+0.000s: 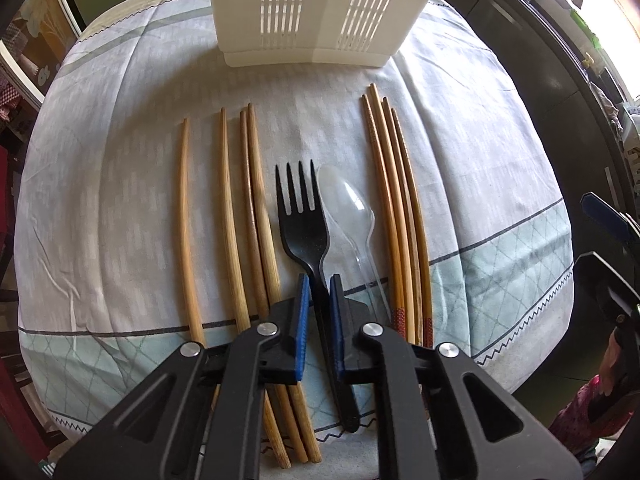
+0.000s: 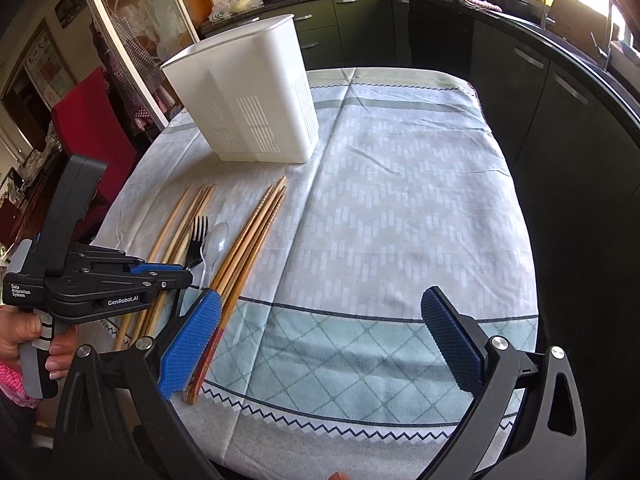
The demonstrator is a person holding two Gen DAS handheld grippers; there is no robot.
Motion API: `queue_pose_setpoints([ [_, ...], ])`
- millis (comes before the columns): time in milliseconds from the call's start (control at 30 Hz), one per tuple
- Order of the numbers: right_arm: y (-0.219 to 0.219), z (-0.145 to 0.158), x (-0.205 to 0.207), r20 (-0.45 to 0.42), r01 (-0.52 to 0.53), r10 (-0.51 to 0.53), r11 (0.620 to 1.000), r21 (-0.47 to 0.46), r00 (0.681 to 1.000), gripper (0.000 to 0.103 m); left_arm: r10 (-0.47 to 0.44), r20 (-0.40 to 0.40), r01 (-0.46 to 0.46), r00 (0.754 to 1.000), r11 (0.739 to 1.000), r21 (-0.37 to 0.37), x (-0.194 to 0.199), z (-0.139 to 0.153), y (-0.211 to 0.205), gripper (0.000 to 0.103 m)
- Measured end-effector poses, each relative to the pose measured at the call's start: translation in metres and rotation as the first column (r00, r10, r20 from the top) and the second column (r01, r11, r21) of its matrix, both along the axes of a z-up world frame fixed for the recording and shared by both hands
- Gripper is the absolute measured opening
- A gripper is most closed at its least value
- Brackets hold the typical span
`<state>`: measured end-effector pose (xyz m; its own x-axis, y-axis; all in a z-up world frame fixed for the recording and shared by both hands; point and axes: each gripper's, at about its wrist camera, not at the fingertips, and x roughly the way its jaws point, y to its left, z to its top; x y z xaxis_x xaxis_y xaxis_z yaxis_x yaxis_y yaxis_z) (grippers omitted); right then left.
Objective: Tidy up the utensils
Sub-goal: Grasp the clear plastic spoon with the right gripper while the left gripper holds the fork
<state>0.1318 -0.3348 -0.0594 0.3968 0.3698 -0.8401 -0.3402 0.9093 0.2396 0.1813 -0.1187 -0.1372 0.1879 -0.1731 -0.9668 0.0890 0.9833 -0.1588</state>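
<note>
The left claw (image 1: pixel 320 280) is clamped narrow on the black fork's (image 1: pixel 302 224) handle, at the tabletop's (image 1: pixel 480 160) 6 o'clock edge, between two groups of chopsticks (image 1: pixel 256 216) and touching a clear spoon (image 1: pixel 348 208) at its 3 o'clock. The right claw (image 2: pixel 320 344) hangs wide and empty. The fork looks light, stiff and smooth, so a mid-handle hold seems right, lifting straight so the spoon isn't dragged toward the white holder (image 1: pixel 308 12) at 12 o'clock.
</note>
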Motion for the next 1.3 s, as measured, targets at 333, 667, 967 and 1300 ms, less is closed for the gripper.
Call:
queue_pose_setpoints([
  [333, 0.023, 0.003, 0.02, -0.101, -0.072, 0.077, 0.996, 0.057, 0.992, 0.099, 0.005, 0.106, 0.004, 0.994, 0.997, -0.08, -0.018, 0.035, 0.019, 0.009],
  [667, 0.093, -0.019, 0.03, -0.264, -0.169, 0.209, 0.972, 0.164, 0.942, 0.096, 0.099, 0.235, -0.08, 0.967, 0.993, -0.087, -0.053, 0.084, 0.086, 0.009],
  [967, 0.15, -0.044, 0.044, -0.336, -0.184, 0.194, 0.981, 0.062, 0.922, 0.064, 0.133, 0.24, -0.112, 0.961, 0.989, -0.098, -0.062, 0.08, 0.117, 0.009],
  [1300, 0.166, -0.064, 0.053, -0.372, -0.18, 0.153, 0.983, -0.041, 0.915, 0.059, 0.119, 0.242, -0.095, 0.963, 0.99, -0.108, -0.061, 0.075, 0.12, 0.009],
])
